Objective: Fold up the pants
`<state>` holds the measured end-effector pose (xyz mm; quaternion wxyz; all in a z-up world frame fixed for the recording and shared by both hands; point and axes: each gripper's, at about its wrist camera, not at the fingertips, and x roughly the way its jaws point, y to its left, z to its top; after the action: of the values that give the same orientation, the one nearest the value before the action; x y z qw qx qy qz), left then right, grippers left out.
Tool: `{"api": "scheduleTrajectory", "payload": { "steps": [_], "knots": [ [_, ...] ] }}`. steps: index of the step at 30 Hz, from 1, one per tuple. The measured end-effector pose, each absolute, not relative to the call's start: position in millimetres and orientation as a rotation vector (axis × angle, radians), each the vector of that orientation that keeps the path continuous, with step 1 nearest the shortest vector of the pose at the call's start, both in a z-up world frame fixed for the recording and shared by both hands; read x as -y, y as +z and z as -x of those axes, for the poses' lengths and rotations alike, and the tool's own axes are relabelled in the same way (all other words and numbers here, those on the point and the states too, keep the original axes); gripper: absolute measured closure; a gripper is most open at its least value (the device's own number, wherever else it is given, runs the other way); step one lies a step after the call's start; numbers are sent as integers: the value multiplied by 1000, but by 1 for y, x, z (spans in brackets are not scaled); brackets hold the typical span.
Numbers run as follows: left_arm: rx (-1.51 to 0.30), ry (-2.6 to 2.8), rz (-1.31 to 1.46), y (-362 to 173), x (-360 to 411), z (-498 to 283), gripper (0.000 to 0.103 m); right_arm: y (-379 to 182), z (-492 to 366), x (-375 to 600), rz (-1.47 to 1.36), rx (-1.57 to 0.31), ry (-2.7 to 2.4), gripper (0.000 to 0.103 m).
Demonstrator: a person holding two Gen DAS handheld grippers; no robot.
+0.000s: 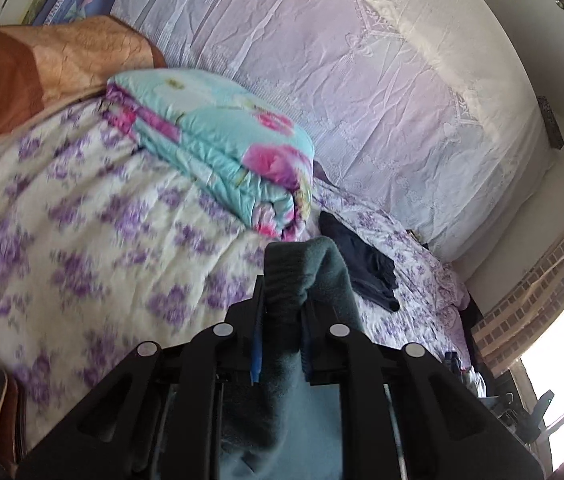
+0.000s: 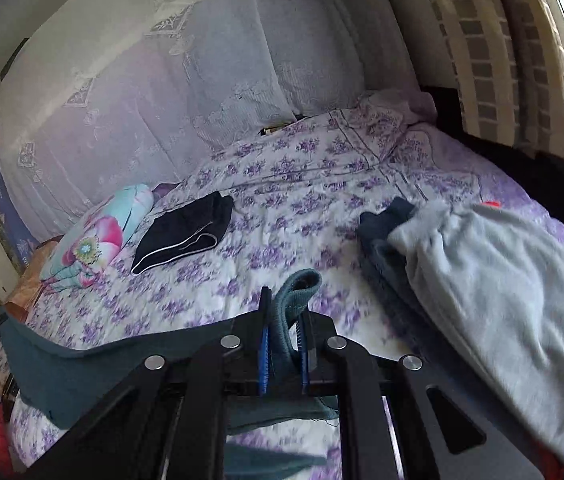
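Both grippers are clamped on the teal fleece pants; my left gripper pinches a bunched fold that sticks up past its fingertips; my right gripper grips a ribbed edge, the cloth trailing off to the left over the purple-flowered bedspread. Beyond lie folded dark shorts beside a rolled floral quilt; a pale grey garment lies on the right.

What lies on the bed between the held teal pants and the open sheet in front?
Nothing visible: both jaws pinch the teal fleece pants; the purple floral sheet ahead is bare. The folded black shorts lie left, the grey garment pile right.
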<state>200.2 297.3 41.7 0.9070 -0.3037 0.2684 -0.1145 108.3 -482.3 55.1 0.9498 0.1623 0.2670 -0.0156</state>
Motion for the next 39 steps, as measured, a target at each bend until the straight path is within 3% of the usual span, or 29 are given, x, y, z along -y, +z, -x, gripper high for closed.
{"api": "scheduleTrajectory", "payload": {
  "steps": [7,15,18,19,21,23,27,33,34,36,37,39],
  "knots": [
    [-574,-128,701,34,-303,-274,90,25,-232,501,-285,-649,-118,91],
    [-764,22,707,-53,-285,-356,90,-75,-354,496,-224,-832,-199,88],
    [-818,21,723,-76,-288,-363,84,-84,-354,504,-307,-811,-94,44],
    [-812,4,740,-75,-292,-362,78,-80,-346,507,-337,-769,-87,27],
    [-789,-28,757,-70,-299,-357,53,-71,-327,513,-373,-689,-124,27],
    [-754,24,730,-63,-304,-349,46,-60,-312,511,-371,-664,-144,27],
    [-708,57,706,-51,-312,-332,45,-76,-300,492,-290,-831,-164,27],
    [-639,66,778,-38,-332,-289,43,-84,-274,513,-468,-810,-111,29],
    [-638,65,792,-39,-334,-282,43,-86,-273,516,-492,-801,-105,34],
    [-643,44,831,-42,-340,-266,43,-87,-271,524,-567,-778,-72,63],
    [-642,36,843,-43,-340,-260,42,-91,-270,529,-637,-773,-27,90],
    [-651,13,859,-47,-339,-246,42,-96,-267,535,-712,-757,-11,90]
  ]
}}
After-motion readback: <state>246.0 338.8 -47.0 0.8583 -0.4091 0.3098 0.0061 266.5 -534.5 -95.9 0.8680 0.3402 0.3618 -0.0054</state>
